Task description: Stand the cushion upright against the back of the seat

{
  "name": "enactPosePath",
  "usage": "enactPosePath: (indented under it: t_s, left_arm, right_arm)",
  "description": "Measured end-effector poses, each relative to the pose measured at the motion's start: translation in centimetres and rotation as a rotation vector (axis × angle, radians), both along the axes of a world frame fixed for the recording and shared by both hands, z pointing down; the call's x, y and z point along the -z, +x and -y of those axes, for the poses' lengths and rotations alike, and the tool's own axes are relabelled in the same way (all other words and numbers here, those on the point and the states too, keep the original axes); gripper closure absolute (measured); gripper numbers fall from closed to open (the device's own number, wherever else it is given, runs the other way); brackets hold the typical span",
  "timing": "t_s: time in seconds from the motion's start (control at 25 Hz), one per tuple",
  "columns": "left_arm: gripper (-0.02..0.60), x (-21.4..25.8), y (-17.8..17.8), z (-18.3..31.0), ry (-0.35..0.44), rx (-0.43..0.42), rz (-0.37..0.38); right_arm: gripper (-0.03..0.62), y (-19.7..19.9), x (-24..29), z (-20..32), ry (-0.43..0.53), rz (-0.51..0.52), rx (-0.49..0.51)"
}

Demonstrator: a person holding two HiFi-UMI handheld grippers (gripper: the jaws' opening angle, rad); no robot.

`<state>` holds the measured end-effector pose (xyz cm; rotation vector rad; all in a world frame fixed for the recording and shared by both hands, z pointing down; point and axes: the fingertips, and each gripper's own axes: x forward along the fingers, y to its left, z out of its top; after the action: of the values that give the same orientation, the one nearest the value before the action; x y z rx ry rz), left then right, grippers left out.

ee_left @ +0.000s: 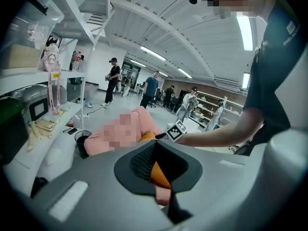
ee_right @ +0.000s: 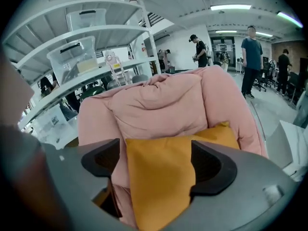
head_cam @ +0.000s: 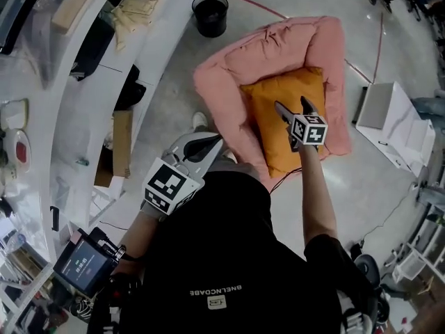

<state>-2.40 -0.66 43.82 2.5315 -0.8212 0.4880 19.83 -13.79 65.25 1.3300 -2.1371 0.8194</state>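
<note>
Pink padded seat (head_cam: 229,68) on a pale floor (head_cam: 174,96), seen from the head view. An orange cushion (head_cam: 268,141) lies on the seat pad between the two arm rolls, its far edge at the foot of the backrest. From above one cannot tell whether it lies flat or leans. The right gripper (head_cam: 292,105) hangs over the cushion's middle with its jaws spread wide, released; contact with the fabric cannot be judged. The left gripper (head_cam: 215,142) is near the seat's front edge, well apart from the right one. A black bucket (head_cam: 211,12) stands on the floor beyond the backrest, and white shelving (head_cam: 69,117) curves along the left.

Left gripper view: the jaws are clenched together with nothing between them. Beyond them appear a strip of the cushion (ee_left: 160,174) and the pink seat (ee_left: 149,121). The right gripper's marker cube (ee_left: 175,130) shows over the seat at the end of a bare forearm (ee_left: 216,134). Several people (ee_left: 113,78) stand far back in the hall.

Right gripper view: both dark jaws stand far apart, and the orange cushion (ee_right: 163,177) fills the gap between them. The pads do not visibly press on it. The cushion's upper right corner touches the puffed pink backrest (ee_right: 159,105). A clear plastic bin (ee_right: 79,54) sits on a shelf to the left; two people (ee_right: 251,57) stand at the right rear.
</note>
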Motion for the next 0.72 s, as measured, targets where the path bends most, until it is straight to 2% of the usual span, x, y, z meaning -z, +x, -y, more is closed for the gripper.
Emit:
enactPosePath:
  t_s: [0.36,0.56,0.72]
  left_arm:
    - [0.563,-0.8,-2.3,0.6,-0.064,0.111,-0.027]
    - [0.563,-1.4,-3.2,0.5,-0.087,0.142,-0.013]
    - [0.563,-1.8,-4.1,0.7,-0.095,0.178,0.001]
  right_arm:
    - [0.132,1.6,-5.7,2.8,-0.132,-0.067,0.008]
    - [0.123,1.8,-8.8,2.9,-0.215,-0.121,0.023]
    - [0.121,1.7,-11.5,3.4,-0.273,-0.119,0.003]
